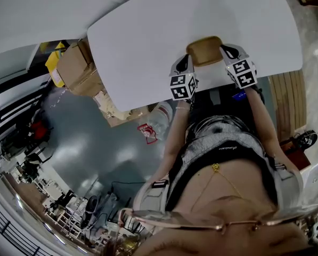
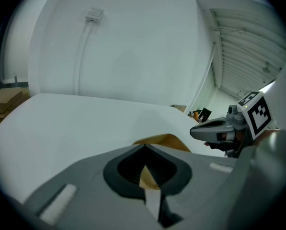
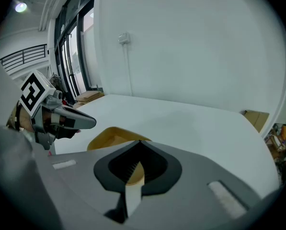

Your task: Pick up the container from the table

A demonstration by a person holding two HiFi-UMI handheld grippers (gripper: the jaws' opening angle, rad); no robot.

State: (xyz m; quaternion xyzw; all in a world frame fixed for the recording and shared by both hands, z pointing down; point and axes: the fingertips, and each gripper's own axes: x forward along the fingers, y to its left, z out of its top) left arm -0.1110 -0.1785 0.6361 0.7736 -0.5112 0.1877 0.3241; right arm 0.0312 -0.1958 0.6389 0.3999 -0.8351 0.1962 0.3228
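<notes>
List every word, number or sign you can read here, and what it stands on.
No readable words or numbers.
Left gripper's marker cube: black-and-white square patterns only.
Right gripper's marker cube: the same.
Print on the person's top: too small to read.
Container: no label shows.

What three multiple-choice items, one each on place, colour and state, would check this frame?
1. Where is the container? A between the left claw and right claw; B on the floor; C on the cardboard boxes.
2. What colour is the container? A blue; B brown; C green.
3. How is the right claw? A wide open; B shut on the container; C out of view.
Answers: 1 A, the head view shows one claw at each side; 2 B, it is tan-brown in every view; 3 B, the right gripper view shows the rim pinched in it.
</notes>
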